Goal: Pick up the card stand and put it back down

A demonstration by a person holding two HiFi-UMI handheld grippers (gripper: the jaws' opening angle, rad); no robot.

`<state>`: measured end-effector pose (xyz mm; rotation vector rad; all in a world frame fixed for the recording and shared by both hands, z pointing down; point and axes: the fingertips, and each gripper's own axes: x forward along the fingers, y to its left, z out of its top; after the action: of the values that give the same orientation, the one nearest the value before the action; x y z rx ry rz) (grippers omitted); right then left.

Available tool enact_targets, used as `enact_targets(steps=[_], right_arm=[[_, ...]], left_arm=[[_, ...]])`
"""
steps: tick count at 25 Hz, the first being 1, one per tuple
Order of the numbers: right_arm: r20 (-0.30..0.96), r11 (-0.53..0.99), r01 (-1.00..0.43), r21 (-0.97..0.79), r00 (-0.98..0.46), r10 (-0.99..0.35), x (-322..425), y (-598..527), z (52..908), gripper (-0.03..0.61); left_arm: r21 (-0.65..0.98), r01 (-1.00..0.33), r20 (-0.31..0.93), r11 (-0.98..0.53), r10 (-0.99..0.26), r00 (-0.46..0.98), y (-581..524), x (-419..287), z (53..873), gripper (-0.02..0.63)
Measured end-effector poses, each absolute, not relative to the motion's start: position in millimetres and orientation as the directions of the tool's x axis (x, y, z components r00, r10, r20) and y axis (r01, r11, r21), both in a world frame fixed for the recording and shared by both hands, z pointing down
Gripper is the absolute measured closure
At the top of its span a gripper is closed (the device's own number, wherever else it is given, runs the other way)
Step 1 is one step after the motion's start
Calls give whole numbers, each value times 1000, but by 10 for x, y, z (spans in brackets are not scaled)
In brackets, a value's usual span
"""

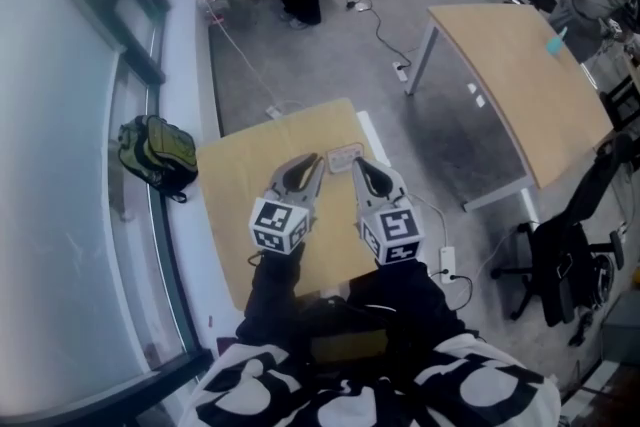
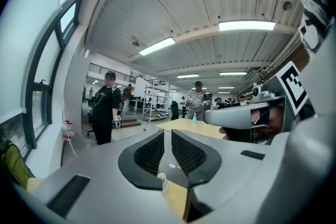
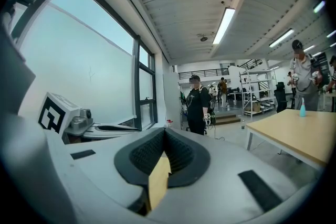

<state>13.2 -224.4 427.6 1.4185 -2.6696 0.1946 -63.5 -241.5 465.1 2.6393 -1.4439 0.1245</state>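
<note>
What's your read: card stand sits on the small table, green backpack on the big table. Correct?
No. The green backpack lies by the window, not on the big table. The card stand does sit on the small table. The head view shows it.

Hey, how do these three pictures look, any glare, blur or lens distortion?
Head view: fairly sharp, evenly lit, with a milky sheen on the large glass window. Left gripper view: heavy fisheye, black corners, long white ceiling light strip blown out. Right gripper view: same fisheye, window washed pale, foreground slightly soft.
</note>
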Motion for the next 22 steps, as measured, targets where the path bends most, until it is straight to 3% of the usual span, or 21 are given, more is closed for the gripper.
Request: enact_targets(steps=[7,22], right_arm=[[155,565,-824,-45,-564,-811,45,-2143,4227,558],[183,567,-823,15,-556,-811,-146,-1955,4237,560]], left_arm=[[48,-887,92,-460,-882,462,-2183,-659,4456,606],[33,-931,74,-365,-928,366,-1969,-777,4381,607]])
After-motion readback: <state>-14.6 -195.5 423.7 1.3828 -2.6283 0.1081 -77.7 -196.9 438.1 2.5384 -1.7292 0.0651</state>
